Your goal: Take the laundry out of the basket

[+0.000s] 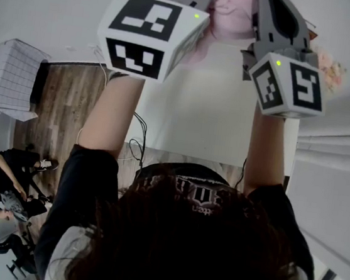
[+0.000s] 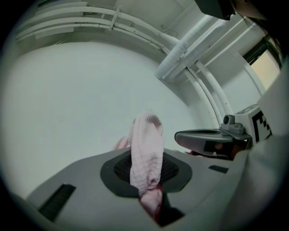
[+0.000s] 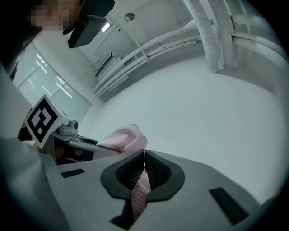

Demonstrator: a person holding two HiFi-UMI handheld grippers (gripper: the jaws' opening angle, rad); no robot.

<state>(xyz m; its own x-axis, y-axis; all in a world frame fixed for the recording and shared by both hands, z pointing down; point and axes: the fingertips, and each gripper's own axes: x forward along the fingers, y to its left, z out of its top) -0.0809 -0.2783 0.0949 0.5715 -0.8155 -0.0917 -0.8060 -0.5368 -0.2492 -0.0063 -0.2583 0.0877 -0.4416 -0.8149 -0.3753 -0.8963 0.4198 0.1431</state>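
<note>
A pale pink garment hangs between both raised grippers at the top of the head view, above a white table. My left gripper is shut on a bunched fold of the pink cloth, which stands up out of its jaws. My right gripper is shut on a thin pink strip, and more of the cloth spreads to its left. Each gripper shows beside the other: the right one in the left gripper view, the left one in the right gripper view. Their marker cubes are held overhead.
The white table lies below the arms. A white grid-sided basket stands at the left on the wood floor. People sit at the lower left. Ceiling pipes run above the grippers.
</note>
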